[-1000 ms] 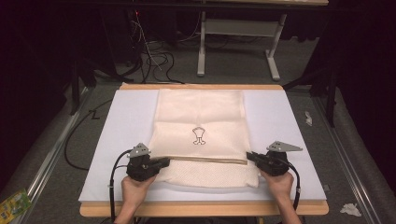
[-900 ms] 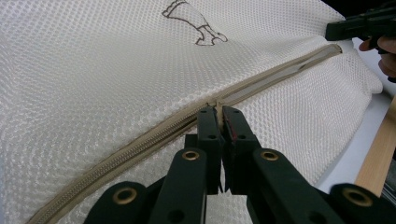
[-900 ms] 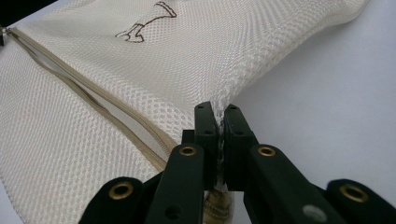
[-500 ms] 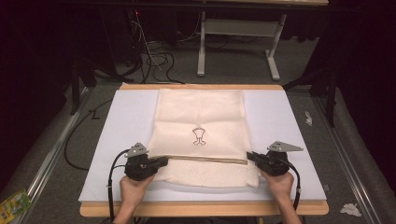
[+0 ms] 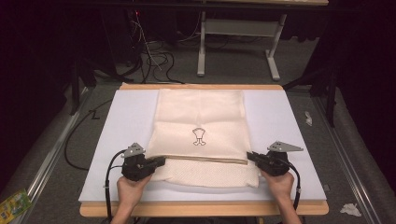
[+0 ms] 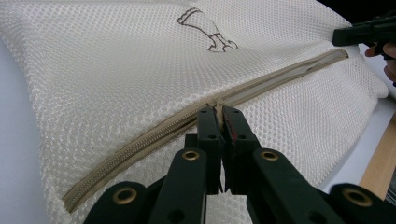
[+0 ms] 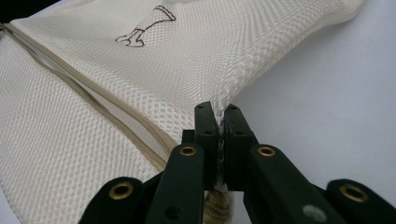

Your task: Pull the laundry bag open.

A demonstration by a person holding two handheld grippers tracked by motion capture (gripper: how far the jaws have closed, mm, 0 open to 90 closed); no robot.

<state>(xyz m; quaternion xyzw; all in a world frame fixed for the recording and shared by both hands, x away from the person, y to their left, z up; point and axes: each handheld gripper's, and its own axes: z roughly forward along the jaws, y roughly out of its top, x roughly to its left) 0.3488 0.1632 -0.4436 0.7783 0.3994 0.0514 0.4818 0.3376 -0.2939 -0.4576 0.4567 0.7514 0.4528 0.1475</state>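
A cream mesh bag [image 5: 201, 116] with a small printed emblem [image 5: 199, 136] lies flat on the white mat [image 5: 126, 121]. A beige zipper [image 5: 205, 158] runs across its near part. My left gripper [image 5: 161, 162] is at the zipper's left end, jaws shut on the zipper pull [image 6: 218, 108] along the zip line [image 6: 280, 77]. My right gripper [image 5: 250, 156] is at the zipper's right end, shut on the bag's mesh edge [image 7: 218, 112], lifting it into a small ridge. The zipper [image 7: 84, 88] gapes slightly there. In the left gripper view the right gripper [image 6: 364, 32] shows far off.
The mat covers a wooden table [image 5: 201, 208]. Behind it stand a grey table frame [image 5: 238, 42] and floor cables [image 5: 154, 58]. Crumpled paper scraps [image 5: 350, 209] lie on the floor at right. A green packet [image 5: 14, 204] lies at bottom left.
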